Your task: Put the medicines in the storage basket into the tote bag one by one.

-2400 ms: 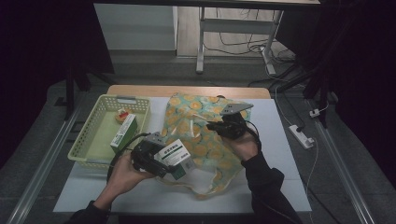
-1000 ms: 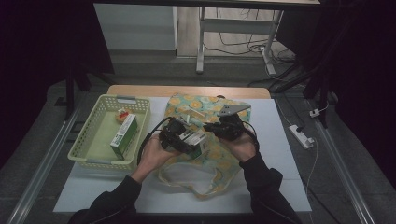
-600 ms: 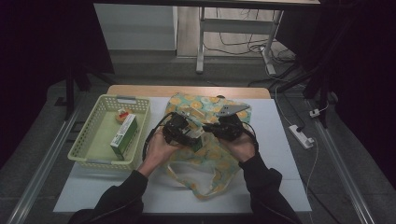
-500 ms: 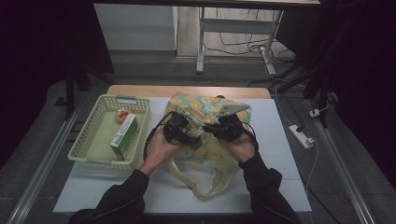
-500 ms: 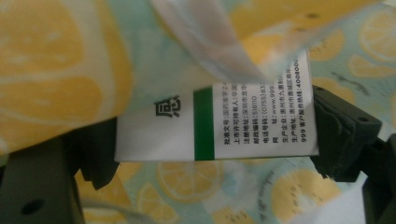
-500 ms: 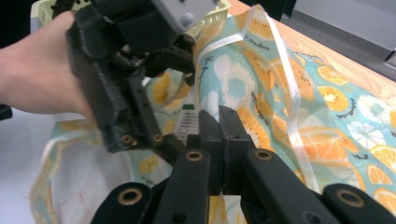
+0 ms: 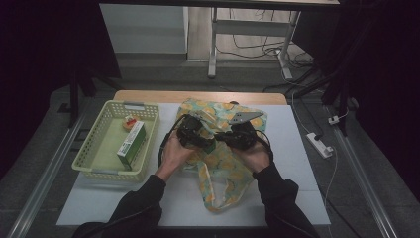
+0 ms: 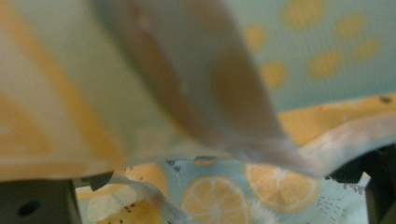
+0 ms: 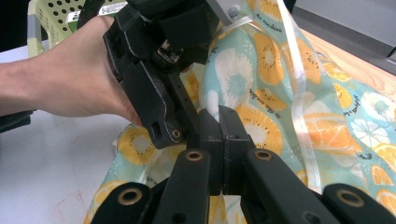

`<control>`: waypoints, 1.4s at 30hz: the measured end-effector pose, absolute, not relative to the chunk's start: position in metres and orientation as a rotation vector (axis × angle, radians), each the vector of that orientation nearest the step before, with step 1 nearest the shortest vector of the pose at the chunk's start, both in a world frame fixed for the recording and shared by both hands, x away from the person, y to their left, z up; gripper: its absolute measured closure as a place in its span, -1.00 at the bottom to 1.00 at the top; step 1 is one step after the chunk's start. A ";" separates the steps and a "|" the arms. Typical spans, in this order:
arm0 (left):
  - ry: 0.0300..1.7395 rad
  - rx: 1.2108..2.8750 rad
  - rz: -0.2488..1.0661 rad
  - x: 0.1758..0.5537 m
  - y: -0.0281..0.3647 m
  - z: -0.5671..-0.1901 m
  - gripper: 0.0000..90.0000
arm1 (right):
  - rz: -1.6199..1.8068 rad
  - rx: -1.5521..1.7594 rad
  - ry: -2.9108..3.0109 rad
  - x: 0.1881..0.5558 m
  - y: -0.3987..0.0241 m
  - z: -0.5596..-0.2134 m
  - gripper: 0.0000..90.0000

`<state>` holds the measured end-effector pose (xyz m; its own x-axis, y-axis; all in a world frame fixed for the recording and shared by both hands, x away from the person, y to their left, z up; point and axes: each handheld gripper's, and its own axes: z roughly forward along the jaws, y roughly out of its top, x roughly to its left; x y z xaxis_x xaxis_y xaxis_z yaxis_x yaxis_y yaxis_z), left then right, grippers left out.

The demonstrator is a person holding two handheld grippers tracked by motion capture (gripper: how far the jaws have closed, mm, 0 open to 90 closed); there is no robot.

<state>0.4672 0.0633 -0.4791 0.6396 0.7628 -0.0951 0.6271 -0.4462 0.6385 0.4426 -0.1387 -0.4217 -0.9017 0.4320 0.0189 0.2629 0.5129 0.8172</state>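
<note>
Two claws are working at one citrus-printed fabric tote bag (image 7: 223,158), which is lying across the middle of the white counter (image 7: 297,163), just right of the pale green perforated plastic basket (image 7: 99,148). The bag is showing a pale turquoise ground printed with orange and lemon slices; the cloth is looking thin, soft and heavily creased, with a pale ribbon-like edging (image 9: 299,88) running along its rim. Its looped handles are trailing toward the near edge of the counter.

The right claw (image 9: 219,126) is sitting clenched, its black jaws pressed together on a fold of the bag's cloth at the rim. The left claw (image 7: 190,131), held in the person's left hand (image 7: 173,151), is lying close against the right one at the bag's opening. In the left gripper view, blurred printed fabric is draping directly over the lens, and more of the same print is showing below between the jaws, which are standing wide apart; whether they are grasping anything, I cannot tell.

Inside the basket, a green-and-white cardboard carton (image 7: 131,144) is standing on edge, with a small orange-and-white item (image 7: 130,122) beyond it, too small to identify.
</note>
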 end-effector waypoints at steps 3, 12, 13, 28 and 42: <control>1.078 2.234 0.290 0.464 0.062 -0.477 -0.73 | 1.333 0.603 2.569 0.445 -0.140 -0.424 0.99; 1.037 2.215 0.281 0.442 0.073 -0.466 -0.87 | 1.328 0.612 2.565 0.446 -0.141 -0.425 0.99; 1.027 2.218 0.273 0.440 0.075 -0.465 -0.89 | 1.331 0.613 2.562 0.446 -0.141 -0.425 0.98; 0.940 2.146 0.182 0.402 0.102 -0.452 -1.00 | 1.331 0.614 2.562 0.446 -0.142 -0.425 0.99; 0.948 2.080 0.225 0.375 0.144 -0.446 -1.00 | 1.335 0.611 2.562 0.446 -0.142 -0.425 0.99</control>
